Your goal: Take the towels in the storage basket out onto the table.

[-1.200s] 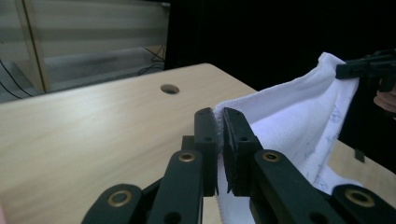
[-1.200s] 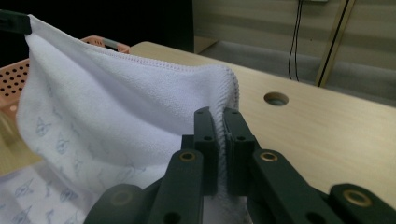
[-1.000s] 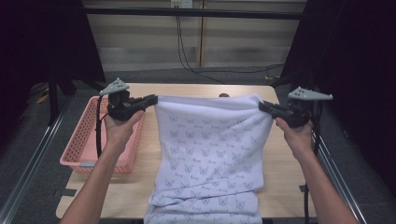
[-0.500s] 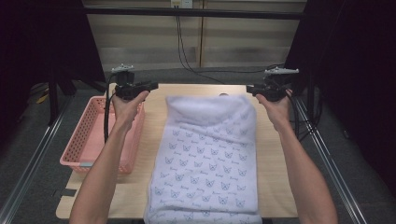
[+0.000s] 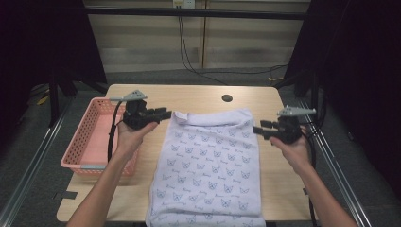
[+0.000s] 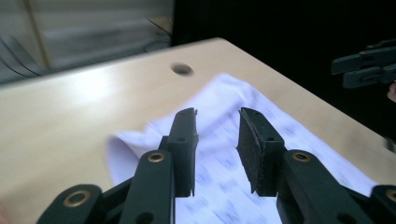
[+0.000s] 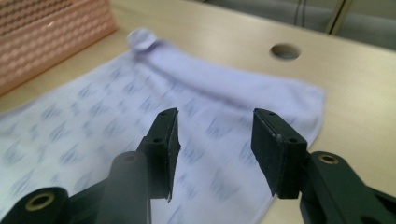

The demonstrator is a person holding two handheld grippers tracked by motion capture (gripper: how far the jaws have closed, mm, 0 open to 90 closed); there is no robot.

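One butterfly-print cloth (image 5: 208,165) lies flat between two hand-held grippers, left (image 5: 163,113) and right (image 5: 259,128), both just opened, holding nothing.

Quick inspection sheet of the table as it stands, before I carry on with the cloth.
Surface: wooden table, round hole near far edge.
Job's things: butterfly-print white cloth lies flat, near end over the table edge.
Clutter: pink basket at left.
Grippers: left claw and right claw open, jaws just released, nothing between them.
Cables: black cable trails from left claw.
Surroundings: dark curtains, floor cables.
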